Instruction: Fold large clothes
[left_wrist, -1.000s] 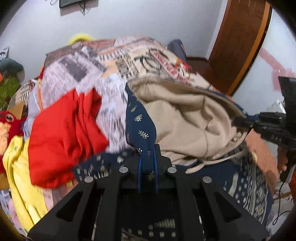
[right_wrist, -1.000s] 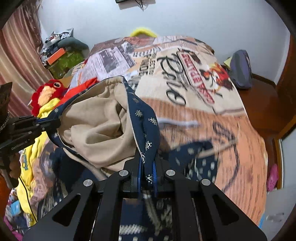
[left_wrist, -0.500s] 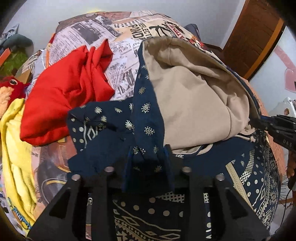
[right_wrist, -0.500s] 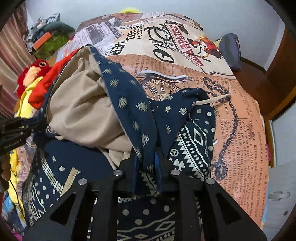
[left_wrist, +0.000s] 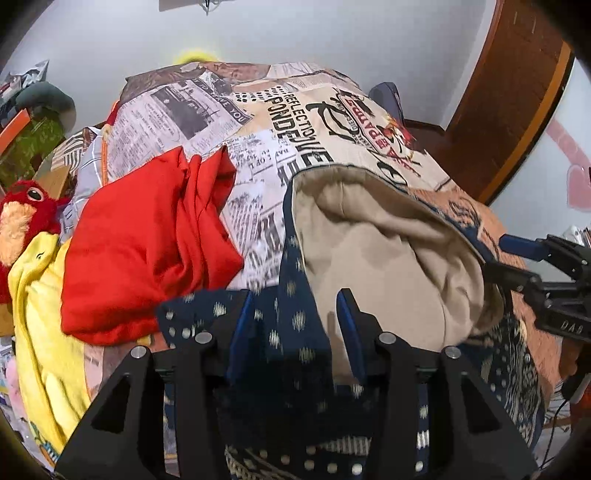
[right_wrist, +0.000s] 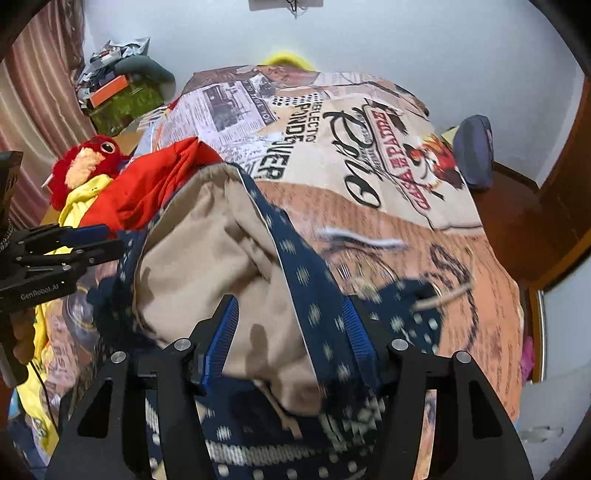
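Left gripper (right_wrist: 88, 245) reads "GenRobot.AI"; bedsheet (left_wrist: 288, 110) "PONDE".

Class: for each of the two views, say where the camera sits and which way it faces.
Left wrist: on the left gripper, angled down at the navy garment on the bed; jaws opening.
Right wrist: on the right gripper, angled down at the same garment; jaws opening.
Shared: garment, red cloth, each other's gripper.

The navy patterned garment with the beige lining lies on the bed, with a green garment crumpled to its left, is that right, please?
Not quite: the crumpled garment left of the navy patterned garment is red, not green, as the left wrist view shows. The rest holds: navy, beige lining, on the bed.
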